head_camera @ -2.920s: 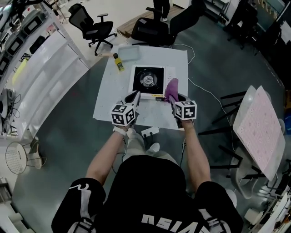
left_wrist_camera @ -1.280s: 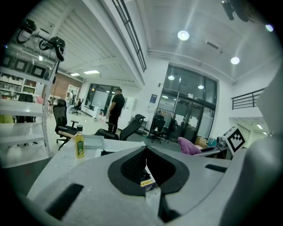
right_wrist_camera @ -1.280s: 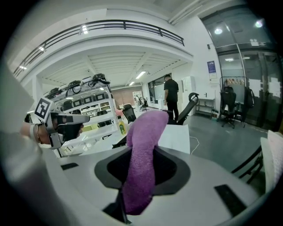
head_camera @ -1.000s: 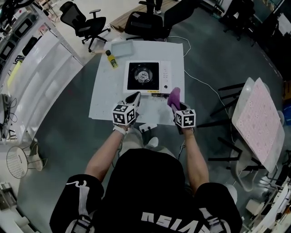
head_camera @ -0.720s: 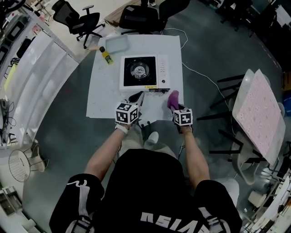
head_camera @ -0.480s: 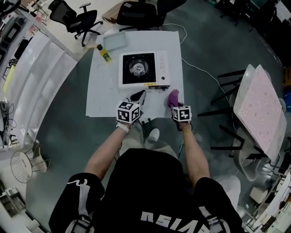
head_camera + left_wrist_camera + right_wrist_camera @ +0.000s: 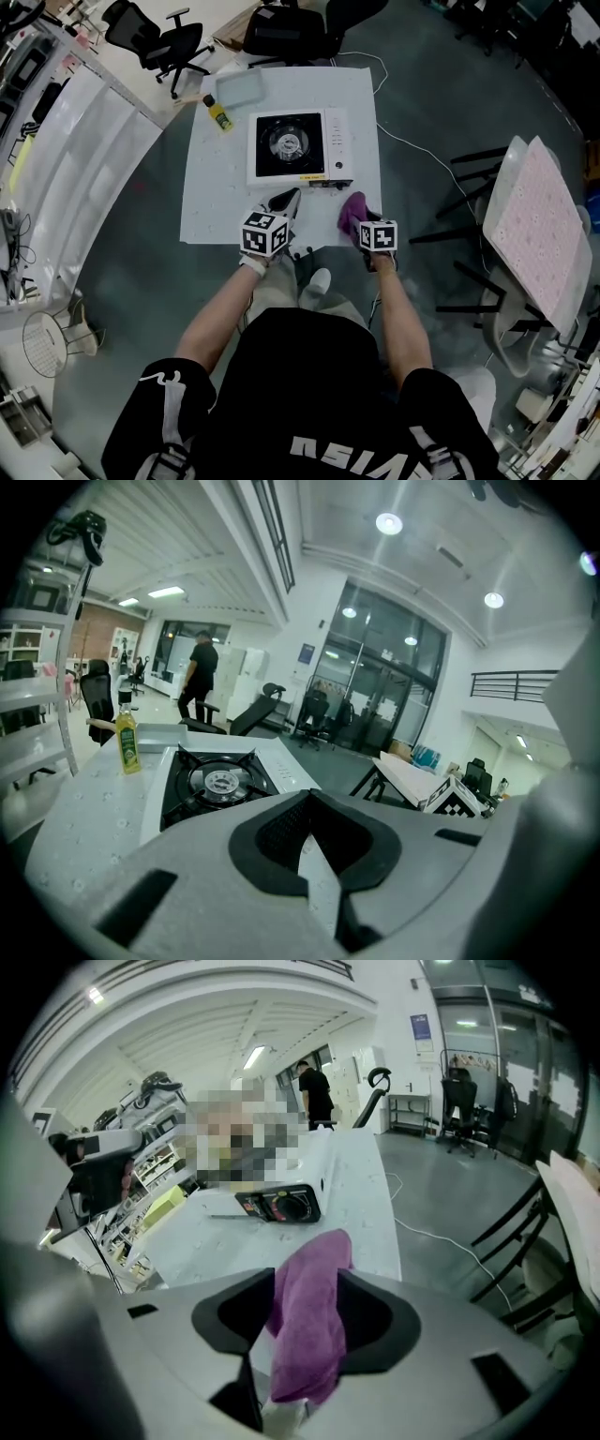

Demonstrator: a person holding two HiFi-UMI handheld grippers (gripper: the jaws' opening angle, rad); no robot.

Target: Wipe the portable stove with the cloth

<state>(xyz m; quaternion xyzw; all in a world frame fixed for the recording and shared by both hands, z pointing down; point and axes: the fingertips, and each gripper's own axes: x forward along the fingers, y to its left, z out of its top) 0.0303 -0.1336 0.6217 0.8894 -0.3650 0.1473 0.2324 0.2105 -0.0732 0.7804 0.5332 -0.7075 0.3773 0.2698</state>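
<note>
The portable stove (image 7: 291, 145) stands in the middle of the white table (image 7: 216, 197). Its burner shows in the left gripper view (image 7: 211, 780) and its knob panel in the right gripper view (image 7: 277, 1206). The purple cloth (image 7: 352, 212) slumps onto the table near the stove's front right corner. My right gripper (image 7: 357, 221) has just been opening; the cloth (image 7: 309, 1316) lies loose between its jaws. My left gripper (image 7: 284, 199) hovers before the stove's front edge, its tips (image 7: 309, 797) together with nothing between them.
A yellow bottle (image 7: 217, 112) and a clear tray (image 7: 235, 88) sit at the table's far left corner. A cable (image 7: 412, 155) runs off the right side. Office chairs stand beyond the table and a pink-topped table (image 7: 539, 244) at right. A person (image 7: 197, 677) stands far behind.
Both grippers have drawn back from the stove and come down toward the table's near edge. The cloth, which stood upright in the right gripper, now sags onto the table.
</note>
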